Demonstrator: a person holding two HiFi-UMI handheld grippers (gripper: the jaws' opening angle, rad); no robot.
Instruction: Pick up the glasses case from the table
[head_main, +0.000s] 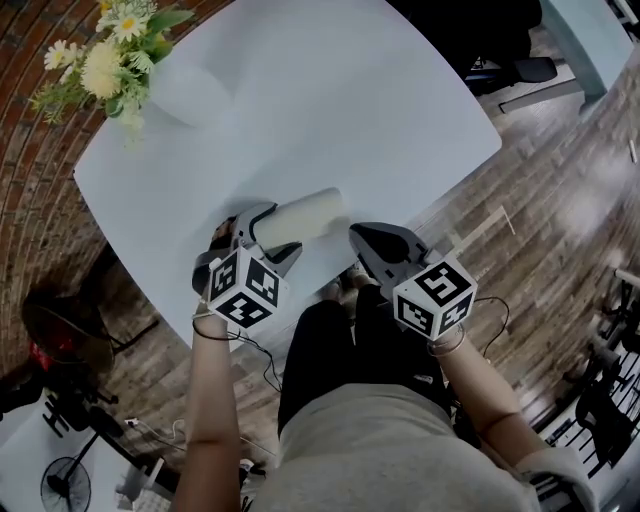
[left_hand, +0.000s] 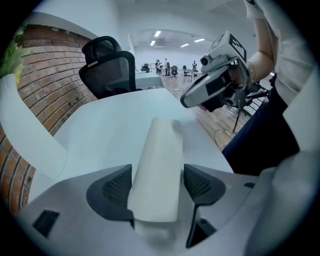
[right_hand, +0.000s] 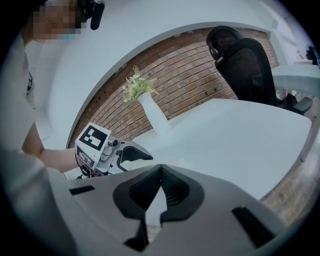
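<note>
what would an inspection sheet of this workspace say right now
surface: pale blue-white rounded table, mostly bare
job's things: cream, long, rounded glasses case lying flat near the table's near edge
clutter: white vase of yellow and white flowers at the far left corner
grippers: left gripper open, straddling the case's near end; right gripper shut, empty, apart from the case
cables: thin dark cable trailing below the left gripper
surroundings: brick wall, black mesh office chair, wood plank floor
</note>
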